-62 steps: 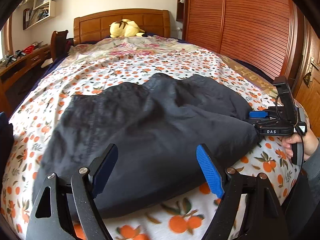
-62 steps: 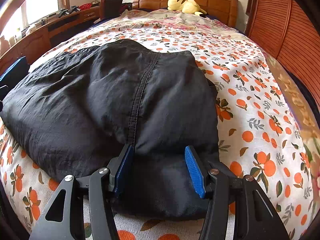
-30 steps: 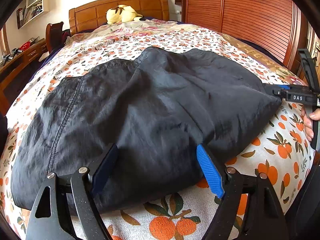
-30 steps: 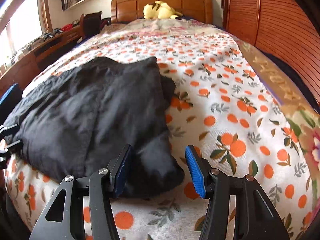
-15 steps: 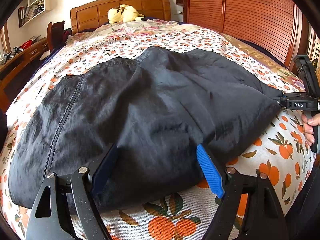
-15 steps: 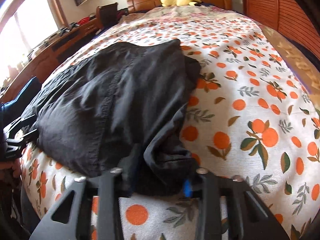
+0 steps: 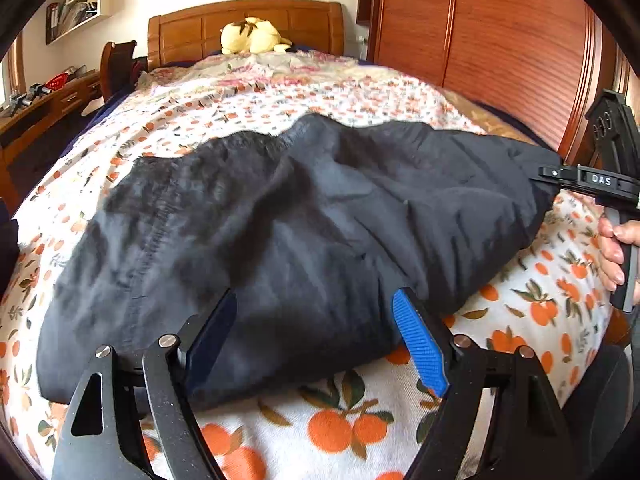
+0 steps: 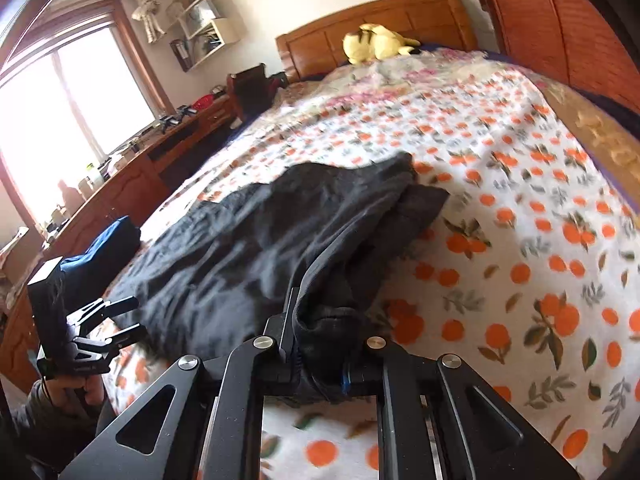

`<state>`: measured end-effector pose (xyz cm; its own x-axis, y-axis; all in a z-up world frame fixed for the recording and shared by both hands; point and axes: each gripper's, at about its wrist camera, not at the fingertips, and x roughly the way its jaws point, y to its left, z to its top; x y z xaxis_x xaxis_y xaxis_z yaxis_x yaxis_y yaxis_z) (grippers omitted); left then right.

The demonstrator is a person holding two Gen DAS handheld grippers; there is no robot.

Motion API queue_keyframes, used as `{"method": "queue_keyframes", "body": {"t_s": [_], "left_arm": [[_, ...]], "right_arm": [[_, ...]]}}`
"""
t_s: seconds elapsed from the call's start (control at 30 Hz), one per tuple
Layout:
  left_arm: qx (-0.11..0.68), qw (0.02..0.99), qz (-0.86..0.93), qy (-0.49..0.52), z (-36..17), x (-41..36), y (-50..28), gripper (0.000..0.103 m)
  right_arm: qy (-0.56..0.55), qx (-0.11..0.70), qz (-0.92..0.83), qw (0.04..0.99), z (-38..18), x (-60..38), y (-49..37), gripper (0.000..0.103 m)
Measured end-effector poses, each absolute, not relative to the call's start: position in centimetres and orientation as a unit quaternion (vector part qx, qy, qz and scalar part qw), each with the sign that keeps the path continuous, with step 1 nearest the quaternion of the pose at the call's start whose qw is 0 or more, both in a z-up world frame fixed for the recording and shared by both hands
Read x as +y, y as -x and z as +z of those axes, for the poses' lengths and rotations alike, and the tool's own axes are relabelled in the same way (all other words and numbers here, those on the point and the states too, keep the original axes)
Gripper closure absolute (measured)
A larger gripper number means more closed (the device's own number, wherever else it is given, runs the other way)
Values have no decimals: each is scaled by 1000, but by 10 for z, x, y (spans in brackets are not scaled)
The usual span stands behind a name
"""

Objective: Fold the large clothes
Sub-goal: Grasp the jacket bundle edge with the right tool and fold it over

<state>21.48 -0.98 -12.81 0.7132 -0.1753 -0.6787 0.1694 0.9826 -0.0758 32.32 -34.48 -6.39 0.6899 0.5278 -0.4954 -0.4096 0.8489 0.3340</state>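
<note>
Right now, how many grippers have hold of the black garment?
1. The right gripper is shut on a bunched corner of the black garment. The left gripper is open, its fingers straddling the near edge without clamping it.

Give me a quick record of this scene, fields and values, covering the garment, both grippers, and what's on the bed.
garment: black garment, spread and rumpled on the bed
surface: orange-print bedspread
right gripper: shut on the garment's near corner, fabric bunched between the jaws
left gripper: open, jaws straddling the garment's near edge, not clamped
fold state: not yet folded flat
other items: yellow plush toy by the wooden headboard
</note>
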Motion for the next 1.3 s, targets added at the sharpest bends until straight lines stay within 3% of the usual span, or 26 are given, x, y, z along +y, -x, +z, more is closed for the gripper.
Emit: {"method": "queue_keyframes", "body": {"t_s": [0.53, 0.77, 1.0, 1.13, 1.3], "left_arm": [[292, 953, -63, 44, -71, 84, -147, 21], [286, 957, -17, 56, -72, 138, -117, 21], [291, 954, 16, 64, -79, 172, -98, 21], [291, 954, 24, 68, -80, 180, -95, 21], [292, 953, 23, 70, -83, 183, -93, 21]], "right_arm": [[29, 234, 344, 909, 27, -176, -304, 92], [59, 244, 424, 870, 16, -64, -315, 92], [75, 293, 440, 846, -35, 6, -342, 90], [93, 297, 427, 849, -38, 24, -344, 86], [128, 280, 392, 867, -23, 32, -334, 65]]}}
